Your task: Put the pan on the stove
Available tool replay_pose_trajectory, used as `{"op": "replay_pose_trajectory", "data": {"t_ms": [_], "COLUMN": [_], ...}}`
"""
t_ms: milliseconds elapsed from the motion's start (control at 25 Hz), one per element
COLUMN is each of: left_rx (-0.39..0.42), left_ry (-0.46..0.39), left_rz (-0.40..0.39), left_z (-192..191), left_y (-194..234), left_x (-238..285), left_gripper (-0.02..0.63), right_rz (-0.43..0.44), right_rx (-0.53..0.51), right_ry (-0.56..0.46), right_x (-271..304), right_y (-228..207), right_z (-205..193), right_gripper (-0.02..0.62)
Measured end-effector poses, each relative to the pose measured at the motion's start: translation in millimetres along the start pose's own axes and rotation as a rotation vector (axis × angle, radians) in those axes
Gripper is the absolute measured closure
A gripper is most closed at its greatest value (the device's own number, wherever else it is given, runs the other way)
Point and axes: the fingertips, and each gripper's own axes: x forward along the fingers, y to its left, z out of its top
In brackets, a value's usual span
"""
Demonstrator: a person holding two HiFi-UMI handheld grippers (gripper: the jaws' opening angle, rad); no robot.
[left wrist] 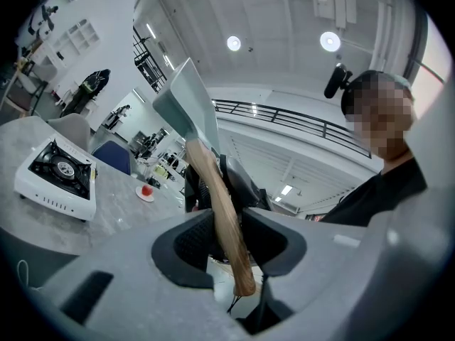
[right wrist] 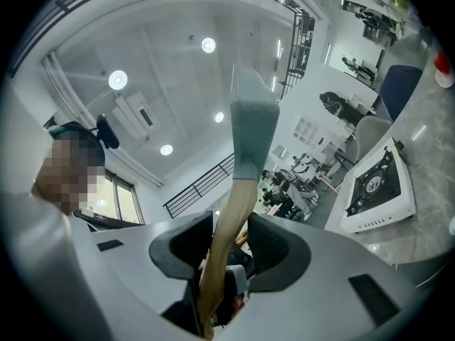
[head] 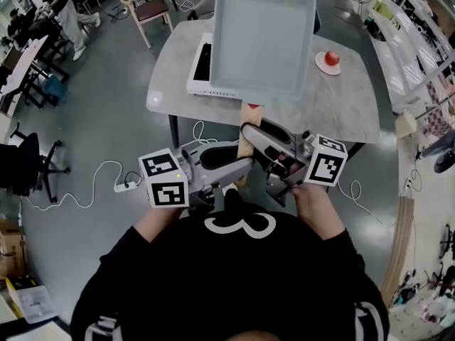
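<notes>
A pale grey square pan (head: 263,38) with a wooden handle (head: 248,119) is held up in the air over the near part of the round-cornered grey table (head: 341,112). Both grippers grip the handle from opposite sides. My left gripper (head: 240,164) is shut on the handle (left wrist: 226,219) near its end. My right gripper (head: 254,139) is shut on the handle (right wrist: 226,240) too. The pan (left wrist: 186,109) rises above the jaws in the left gripper view, and edge-on as the pan (right wrist: 252,119) in the right gripper view. The white single-burner stove (head: 199,66) sits on the table, partly hidden behind the pan.
A red fruit on a small white plate (head: 328,60) lies at the table's right. A chair (head: 151,9) stands beyond the table. A white power strip (head: 124,185) with cables lies on the floor at left. People sit at desks (head: 28,27) at far left.
</notes>
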Motion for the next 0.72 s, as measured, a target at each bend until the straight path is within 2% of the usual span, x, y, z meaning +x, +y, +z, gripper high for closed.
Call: {"op": "replay_pose_trajectory", "data": {"t_ms": [120, 560, 720], "left_rx": [-0.009, -0.036, -0.063], "left_ry": [-0.003, -0.012, -0.023], "left_rz": [0.007, 0.037, 0.050], "left_z": [10.2, -4.8, 13.2], "left_y": [12.3, 35.3, 64.2], "left_x": [-0.5, 6.2, 12.5], "left_gripper": [0.474, 0.474, 0.474], "right_rz": [0.001, 0.012, 0.014], "right_rx": [0.006, 0.041, 0.062], "right_ry": [0.003, 0.017, 0.022], "right_x": [10.3, 4.0, 18.7], "right_y": [-10.0, -37.7, -64.6], "right_z": [7.7, -0.8, 16.7], "right_gripper": [0.445, 0.445, 0.445]}}
